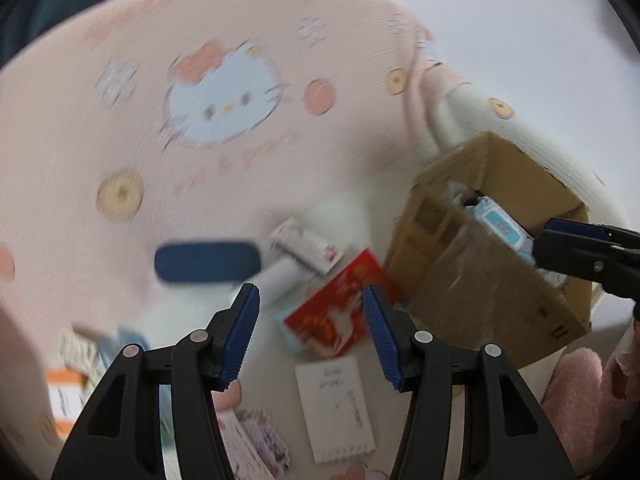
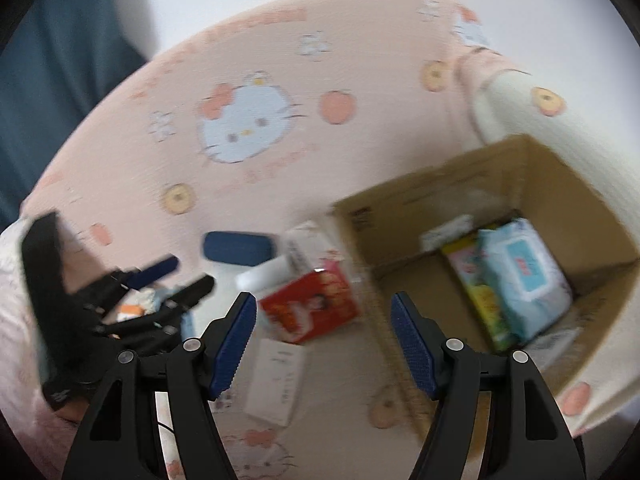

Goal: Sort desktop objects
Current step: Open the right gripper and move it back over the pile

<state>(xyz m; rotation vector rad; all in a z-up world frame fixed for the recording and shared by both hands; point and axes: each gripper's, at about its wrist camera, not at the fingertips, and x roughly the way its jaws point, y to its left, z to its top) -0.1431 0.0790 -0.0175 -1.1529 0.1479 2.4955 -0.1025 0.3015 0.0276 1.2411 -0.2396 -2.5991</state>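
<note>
My left gripper (image 1: pixel 310 300) hangs open over a heap of small items, nothing between its blue pads. Just ahead of it lies a red packet (image 1: pixel 340 312), with a dark blue case (image 1: pixel 208 262), a white patterned box (image 1: pixel 304 246) and a white tube (image 1: pixel 280 276) behind it. A white card (image 1: pixel 336 396) lies below the packet. My right gripper (image 2: pixel 323 312) is also open and empty, between the red packet (image 2: pixel 312 304) and the open cardboard box (image 2: pixel 440 200). The box holds a wet-wipes pack (image 2: pixel 524 272) and a yellow-green packet (image 2: pixel 476 280). The view is motion-blurred.
Everything rests on pink cat-print bedding (image 1: pixel 120 100). The cardboard box (image 1: pixel 500 292) stands to the right of the heap. Orange-and-white packets (image 1: pixel 64 392) lie at the left and a pink fuzzy thing (image 1: pixel 572 392) at the lower right. The left gripper (image 2: pixel 190 274) shows at the left of the right wrist view.
</note>
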